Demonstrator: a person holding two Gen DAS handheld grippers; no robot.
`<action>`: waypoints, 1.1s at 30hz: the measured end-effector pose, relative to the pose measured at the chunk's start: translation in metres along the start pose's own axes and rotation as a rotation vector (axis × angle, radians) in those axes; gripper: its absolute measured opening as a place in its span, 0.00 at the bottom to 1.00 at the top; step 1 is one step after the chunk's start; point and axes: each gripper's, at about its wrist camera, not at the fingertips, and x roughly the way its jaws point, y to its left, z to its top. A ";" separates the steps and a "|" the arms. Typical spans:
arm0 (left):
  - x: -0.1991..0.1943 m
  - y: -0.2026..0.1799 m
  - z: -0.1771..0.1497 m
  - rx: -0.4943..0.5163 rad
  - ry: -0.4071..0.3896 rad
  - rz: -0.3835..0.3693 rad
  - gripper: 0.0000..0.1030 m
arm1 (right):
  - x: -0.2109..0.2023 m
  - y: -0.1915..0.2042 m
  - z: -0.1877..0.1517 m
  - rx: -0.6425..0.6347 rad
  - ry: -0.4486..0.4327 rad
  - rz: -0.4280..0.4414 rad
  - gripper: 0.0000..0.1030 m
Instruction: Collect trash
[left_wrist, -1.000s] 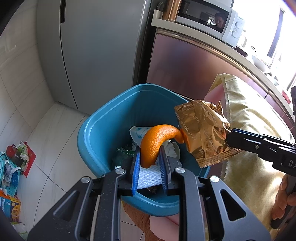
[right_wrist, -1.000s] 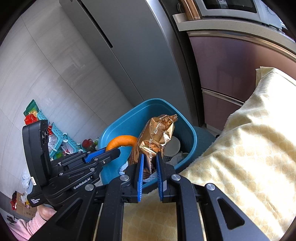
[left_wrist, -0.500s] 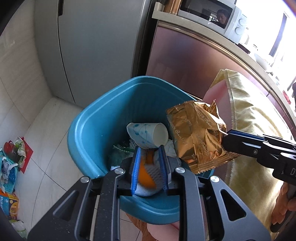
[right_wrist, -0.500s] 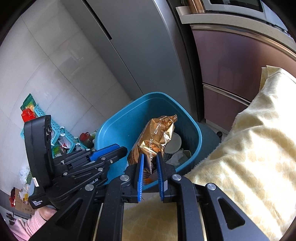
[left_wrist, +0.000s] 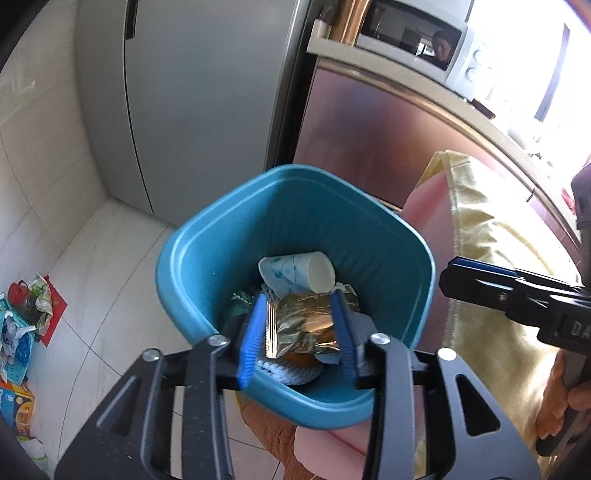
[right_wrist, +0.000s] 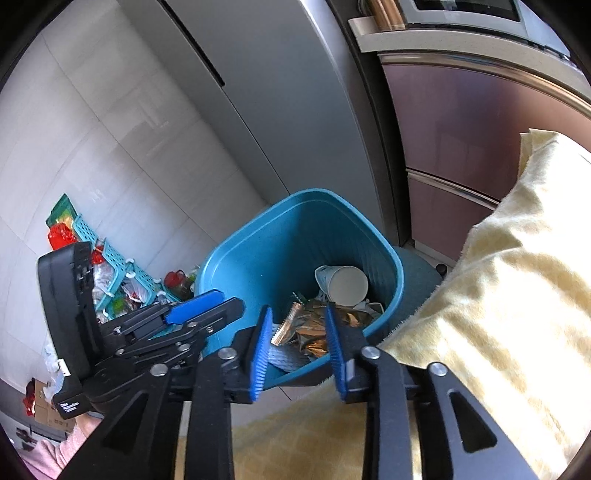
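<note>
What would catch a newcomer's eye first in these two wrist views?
The bright blue trash bin on the pale tiled floor, in front of the grey fridge, fills the middle of both views. Inside it a shiny gold wrapper lies on top of the heap, with a white paper cup on its side just behind. Both pairs of blue-padded fingers stand apart over the bin, holding nothing.

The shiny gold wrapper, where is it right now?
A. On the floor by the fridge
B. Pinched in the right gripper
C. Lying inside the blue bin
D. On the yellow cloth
C: the gold wrapper lies on the trash inside the blue bin, next to the paper cup, and the right gripper stands open above the bin with nothing between its fingers.
</note>
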 end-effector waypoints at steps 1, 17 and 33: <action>-0.005 -0.001 0.000 0.006 -0.013 -0.003 0.43 | -0.003 -0.001 -0.002 0.006 -0.008 0.003 0.32; -0.098 -0.047 -0.025 0.130 -0.283 -0.063 0.94 | -0.126 -0.003 -0.069 -0.051 -0.306 -0.155 0.87; -0.153 -0.140 -0.058 0.257 -0.502 -0.098 0.95 | -0.234 0.007 -0.168 -0.025 -0.663 -0.563 0.93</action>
